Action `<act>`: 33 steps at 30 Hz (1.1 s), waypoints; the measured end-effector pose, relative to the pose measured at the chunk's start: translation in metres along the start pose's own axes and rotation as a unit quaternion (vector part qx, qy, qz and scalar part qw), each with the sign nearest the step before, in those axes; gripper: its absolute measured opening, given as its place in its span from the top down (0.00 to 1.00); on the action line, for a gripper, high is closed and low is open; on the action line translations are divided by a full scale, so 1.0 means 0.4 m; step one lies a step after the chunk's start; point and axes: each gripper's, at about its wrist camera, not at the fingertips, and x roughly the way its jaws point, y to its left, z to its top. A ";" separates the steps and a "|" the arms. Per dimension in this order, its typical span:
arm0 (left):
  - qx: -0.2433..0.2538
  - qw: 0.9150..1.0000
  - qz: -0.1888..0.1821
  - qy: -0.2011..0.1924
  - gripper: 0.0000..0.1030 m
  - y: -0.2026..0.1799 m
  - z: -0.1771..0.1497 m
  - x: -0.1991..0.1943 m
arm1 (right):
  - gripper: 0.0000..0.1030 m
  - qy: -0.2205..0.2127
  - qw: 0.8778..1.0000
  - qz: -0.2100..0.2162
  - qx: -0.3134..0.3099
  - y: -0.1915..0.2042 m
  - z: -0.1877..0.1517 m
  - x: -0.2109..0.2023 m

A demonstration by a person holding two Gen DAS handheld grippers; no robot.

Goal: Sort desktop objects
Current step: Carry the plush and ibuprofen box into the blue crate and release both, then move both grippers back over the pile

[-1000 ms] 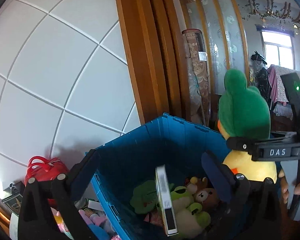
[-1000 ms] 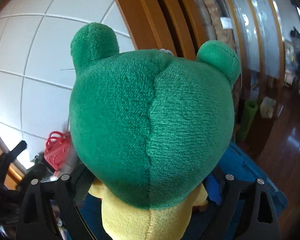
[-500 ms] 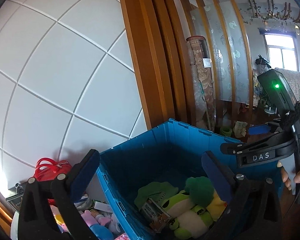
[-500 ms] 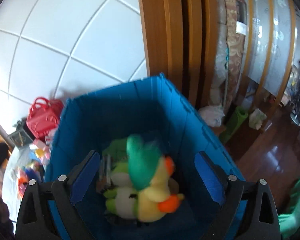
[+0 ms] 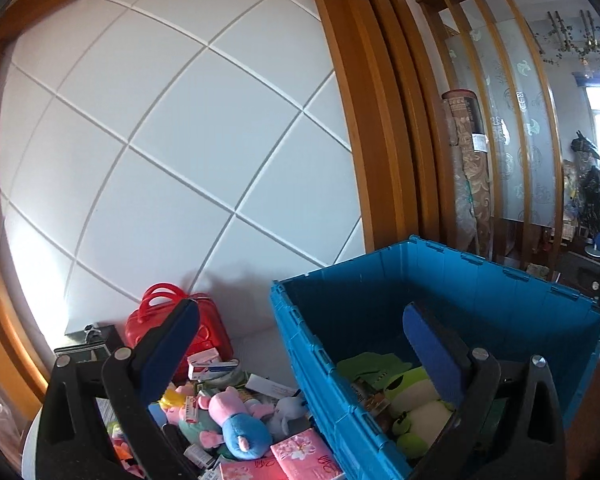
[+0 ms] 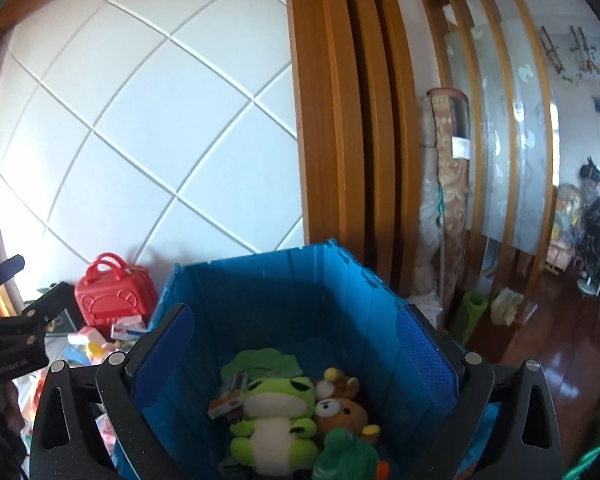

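Right hand-held gripper (image 6: 294, 354), wide and empty, has dropped the green-hooded plush (image 6: 346, 456) into the blue crate (image 6: 260, 280); left hand-held gripper (image 5: 300, 344) also gapes

The green-hooded yellow plush duck (image 6: 346, 458) is cut off by the lower edge of the right wrist view, and its face cannot be seen. In the left wrist view, the lime-green plush frog (image 5: 414, 404) inside the blue plastic crate (image 5: 500, 280) is partly hidden behind a blue-padded finger (image 5: 432, 350). The print on the pink tissue packets (image 5: 300, 454) is too small to be read.
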 end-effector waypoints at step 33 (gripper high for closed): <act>-0.013 0.992 0.107 0.062 0.00 0.617 -0.343 -0.315 | 0.00 -0.008 0.997 0.066 -0.034 0.486 -0.289 -0.331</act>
